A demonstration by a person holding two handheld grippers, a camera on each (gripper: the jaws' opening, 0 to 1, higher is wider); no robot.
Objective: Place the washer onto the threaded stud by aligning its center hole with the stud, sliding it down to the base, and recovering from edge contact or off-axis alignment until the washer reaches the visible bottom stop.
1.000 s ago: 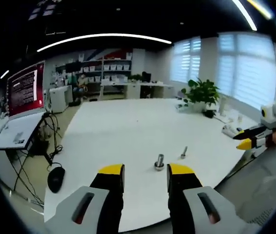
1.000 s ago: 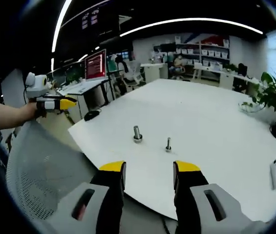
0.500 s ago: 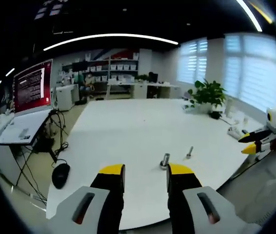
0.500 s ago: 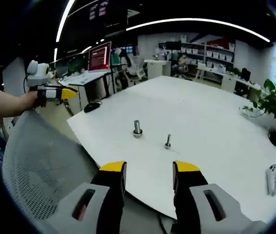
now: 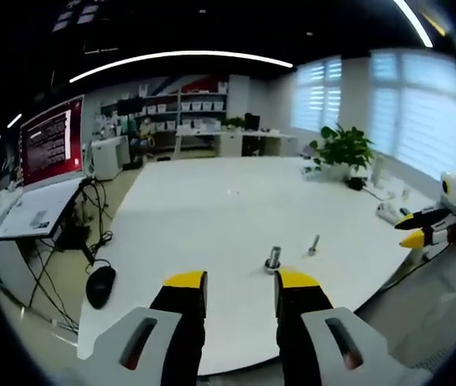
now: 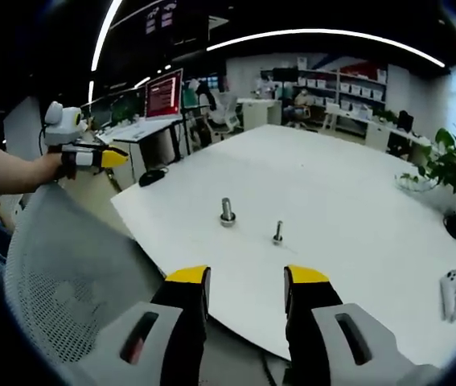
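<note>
Bright ceiling light strips (image 5: 179, 58) and daylit window blinds (image 5: 412, 104) glare softly; fisheye edges bend and blur.

The left gripper (image 5: 237, 281) and the right gripper (image 6: 247, 277) both point forward with jaws parted and nothing between them, each held by a hand (image 6: 41, 169).

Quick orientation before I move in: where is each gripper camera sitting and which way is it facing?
Left gripper view: off the table's near edge, looking across it toward the windows; own open jaws below, right gripper at right.
Right gripper view: over a mesh chair, facing the shelves; own open jaws below, left gripper and forearm at left.
Shared: larger stud, smaller bolt, table.
</note>
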